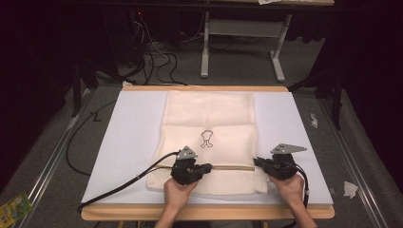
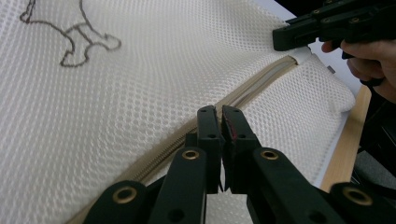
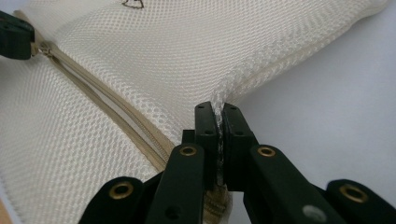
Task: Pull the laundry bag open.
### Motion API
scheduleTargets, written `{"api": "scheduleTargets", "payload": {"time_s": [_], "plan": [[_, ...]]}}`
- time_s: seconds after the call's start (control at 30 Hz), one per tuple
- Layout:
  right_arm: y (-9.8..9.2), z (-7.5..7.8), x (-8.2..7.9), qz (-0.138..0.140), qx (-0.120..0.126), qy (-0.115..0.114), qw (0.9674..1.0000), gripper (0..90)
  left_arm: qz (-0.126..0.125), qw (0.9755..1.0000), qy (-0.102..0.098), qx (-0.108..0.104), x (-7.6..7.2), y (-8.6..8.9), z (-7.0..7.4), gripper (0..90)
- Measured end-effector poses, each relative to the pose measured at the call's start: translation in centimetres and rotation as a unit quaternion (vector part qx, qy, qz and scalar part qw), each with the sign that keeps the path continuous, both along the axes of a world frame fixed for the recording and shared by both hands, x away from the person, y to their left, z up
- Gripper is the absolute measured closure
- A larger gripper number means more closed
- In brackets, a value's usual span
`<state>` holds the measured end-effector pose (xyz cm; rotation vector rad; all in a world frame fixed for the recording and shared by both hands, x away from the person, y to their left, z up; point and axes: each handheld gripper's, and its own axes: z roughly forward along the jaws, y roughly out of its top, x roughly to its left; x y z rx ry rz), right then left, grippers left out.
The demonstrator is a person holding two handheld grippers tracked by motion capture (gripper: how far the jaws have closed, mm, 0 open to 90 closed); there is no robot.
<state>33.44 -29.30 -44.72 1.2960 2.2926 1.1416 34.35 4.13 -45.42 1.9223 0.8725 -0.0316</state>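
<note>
Right now a cream mesh bag (image 1: 209, 142) lies flat on the white worktop (image 1: 133, 142), near the person's edge. A beige zipper (image 1: 233, 167) runs across the bag close to that edge.

The right gripper (image 3: 218, 116) is pressed together on a fold of mesh at the bag's side edge, by the end of the zipper. It holds the bag tight so it cannot slide.

The left gripper (image 2: 219, 119) sits over the zipper line. Its jaws are pressed together, and in the right gripper view they seem to pinch the little zipper pull (image 3: 44, 48). In the left gripper's own view the pull is hidden, so I cannot be fully sure.

I think the step in hand is sliding the zipper along the bag. Between the two grippers the zipper teeth look joined, so a long stretch may still need to be worked.

For the next move, the left gripper should pull straight along the zipper line. The right gripper should keep the mesh stretched, or the cloth could bunch up and jam the slider.
</note>
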Motion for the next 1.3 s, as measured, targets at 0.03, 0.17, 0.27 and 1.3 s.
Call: {"api": "scheduleTargets", "payload": {"time_s": [0.03, 0.17, 0.27, 1.3], "plan": [[0.2, 0.0, -0.1, 0.001, -0.005, -0.001, 1.0, 88.0, 0.001, 1.0, 0.002, 0.0, 0.2, 0.0, -0.1, 87.4], [0.0, 0.0, 0.2, 0.001, 0.003, -0.003, 1.0, 88.0, 0.004, 1.0, -0.005, -0.007, 0.5, 0.0, 0.5, 87.4], [0.2, -0.1, 0.1, 0.0, 0.001, -0.003, 1.0, 88.0, 0.001, 1.0, -0.006, 0.008, 0.3, 0.3, 0.2, 87.4], [0.5, 0.0, 0.3, -0.001, -0.005, 0.002, 1.0, 88.0, 0.006, 0.9999, -0.005, 0.012, 0.3, 1.9, 0.2, 87.3]]}}
